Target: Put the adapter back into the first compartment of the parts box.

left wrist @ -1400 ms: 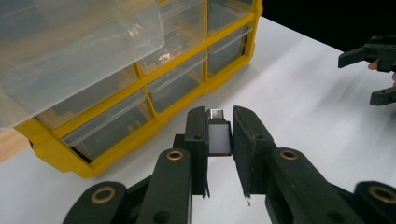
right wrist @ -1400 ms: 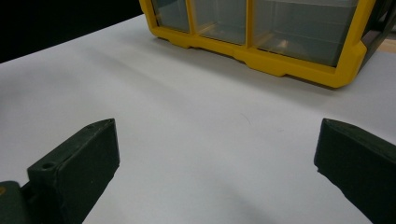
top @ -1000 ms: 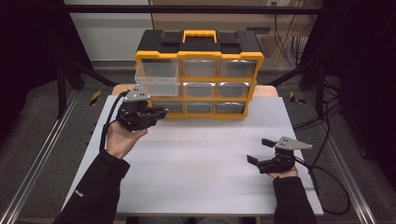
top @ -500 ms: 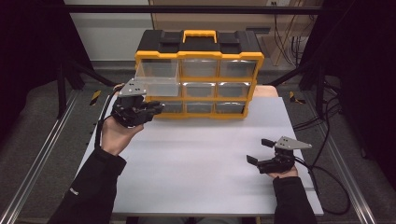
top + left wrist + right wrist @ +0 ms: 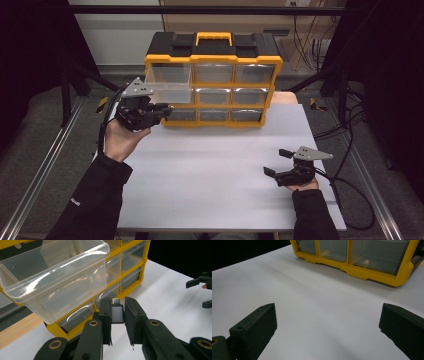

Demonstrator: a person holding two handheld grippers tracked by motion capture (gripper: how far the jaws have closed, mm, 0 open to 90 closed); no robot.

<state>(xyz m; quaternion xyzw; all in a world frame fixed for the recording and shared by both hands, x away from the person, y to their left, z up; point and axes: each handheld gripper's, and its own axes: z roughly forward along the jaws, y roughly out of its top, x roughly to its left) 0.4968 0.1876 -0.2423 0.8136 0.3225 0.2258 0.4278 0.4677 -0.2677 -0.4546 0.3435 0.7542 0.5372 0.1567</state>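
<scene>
A yellow and black drawer organiser point(image 5: 215, 60) stands at the back of the white table point(image 5: 215, 175). Its top-left clear drawer point(image 5: 167, 85) point(image 5: 57, 277) is pulled out and looks empty. My left gripper point(image 5: 162, 111) point(image 5: 117, 312) hovers just below and in front of that drawer, shut on a small white adapter with a metal plug tip point(image 5: 117, 312). My right gripper point(image 5: 280, 162) point(image 5: 327, 322) rests low over the table at the front right, open, with nothing between its jaws.
The organiser's other clear drawers point(image 5: 215, 96) are pushed in. Its yellow base point(image 5: 362, 272) lies ahead of the right gripper. Metal rails point(image 5: 45, 170) run along both sides of the table, and cables point(image 5: 350, 190) trail at the right.
My left gripper has risen and moved back and left with the small adapter, ending closer to the open top-left drawer. The right gripper has stayed put.
</scene>
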